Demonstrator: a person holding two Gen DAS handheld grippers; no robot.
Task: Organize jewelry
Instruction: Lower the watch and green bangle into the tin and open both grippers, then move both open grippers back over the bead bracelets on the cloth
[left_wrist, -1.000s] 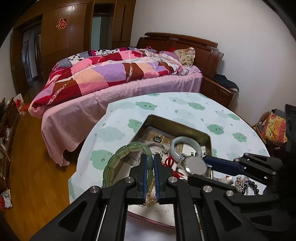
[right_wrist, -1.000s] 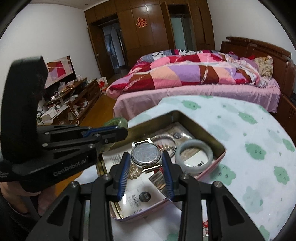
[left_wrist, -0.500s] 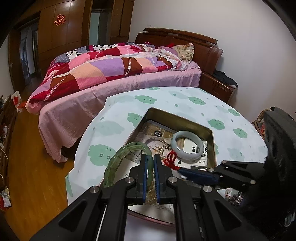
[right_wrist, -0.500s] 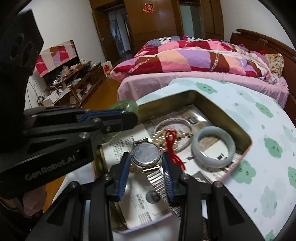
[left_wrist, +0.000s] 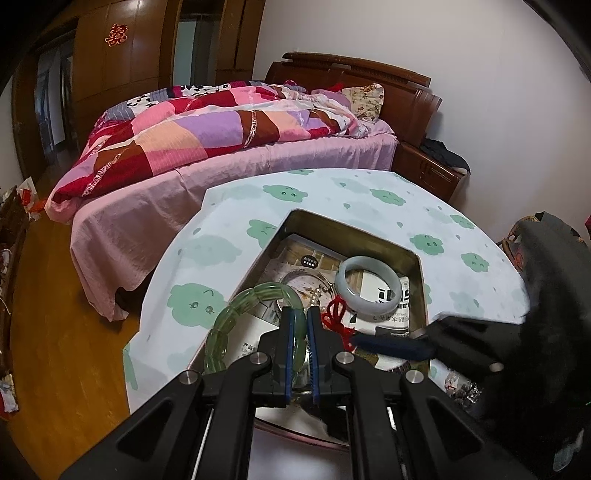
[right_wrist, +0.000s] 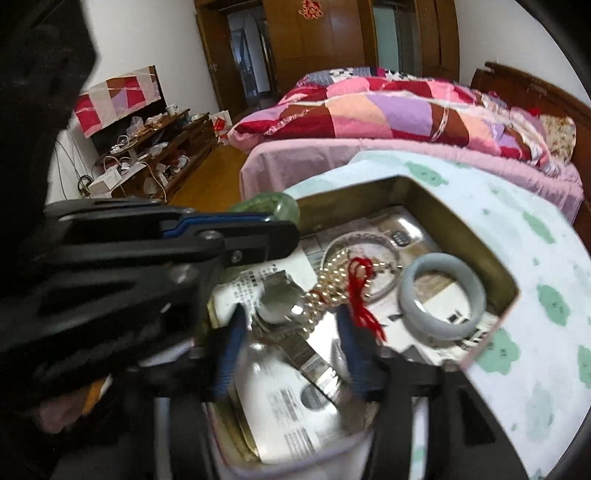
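The right gripper (right_wrist: 291, 343), jaws just opened, is releasing the silver metal-band wristwatch (right_wrist: 282, 308) near the near edge of the rectangular gold tin (right_wrist: 511, 291); its band runs toward the camera. Next, judging by this, comes withdrawal. The left gripper (left_wrist: 300, 328) clamps the green beaded bangle (left_wrist: 236, 317) over the tin's left edge.
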